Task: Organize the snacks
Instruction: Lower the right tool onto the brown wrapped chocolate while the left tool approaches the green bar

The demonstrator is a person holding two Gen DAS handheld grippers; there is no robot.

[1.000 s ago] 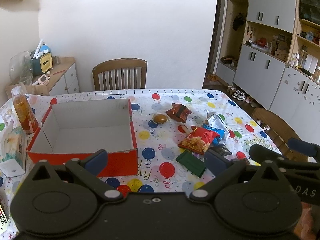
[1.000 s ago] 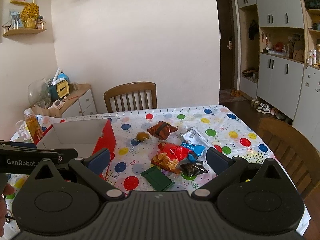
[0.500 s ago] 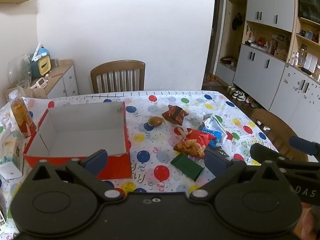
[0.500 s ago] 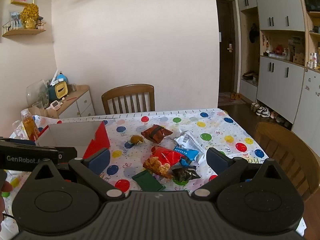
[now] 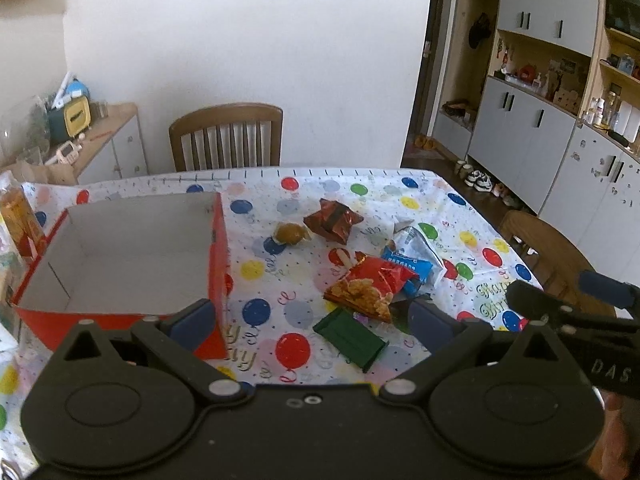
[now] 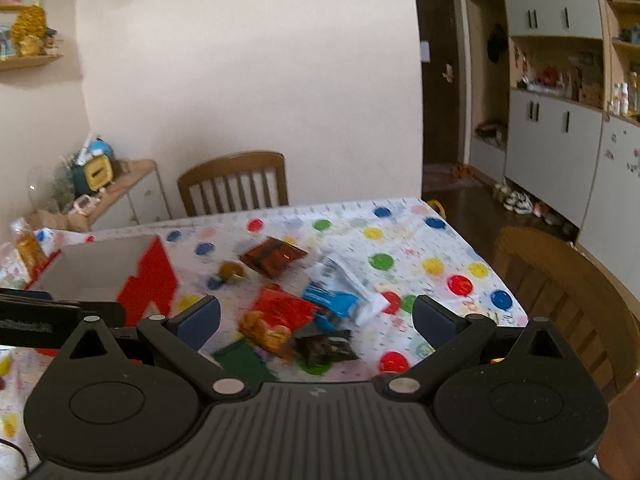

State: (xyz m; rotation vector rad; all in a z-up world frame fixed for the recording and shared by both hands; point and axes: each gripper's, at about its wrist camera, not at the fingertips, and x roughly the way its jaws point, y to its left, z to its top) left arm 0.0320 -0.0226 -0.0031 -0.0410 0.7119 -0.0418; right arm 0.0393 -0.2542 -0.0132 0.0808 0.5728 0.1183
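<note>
An empty red box [image 5: 120, 312] with a white inside sits at the table's left; it also shows in the right wrist view [image 6: 148, 284]. Snacks lie to its right: a red chip bag [image 5: 372, 284], a blue packet [image 5: 412, 268], a silver packet [image 5: 416, 240], a dark red packet [image 5: 332, 220], a brown round snack [image 5: 290, 233], a green flat pack [image 5: 348, 338] and a dark packet [image 6: 324, 346]. My left gripper [image 5: 312, 320] is open and empty above the table's near edge. My right gripper [image 6: 316, 318] is open and empty, over the snack pile.
The table wears a balloon-print cloth [image 5: 400, 200]. A wooden chair [image 5: 226, 136] stands at the far side, another [image 6: 560, 292] at the right. An orange bottle [image 5: 18, 216] stands left of the box. A side cabinet [image 5: 108, 140] is at the back left.
Both grippers have drifted to the left and slightly back from the table; the box and snacks now sit further left in both views. The right wrist view is motion-blurred. Jaws stayed open.
</note>
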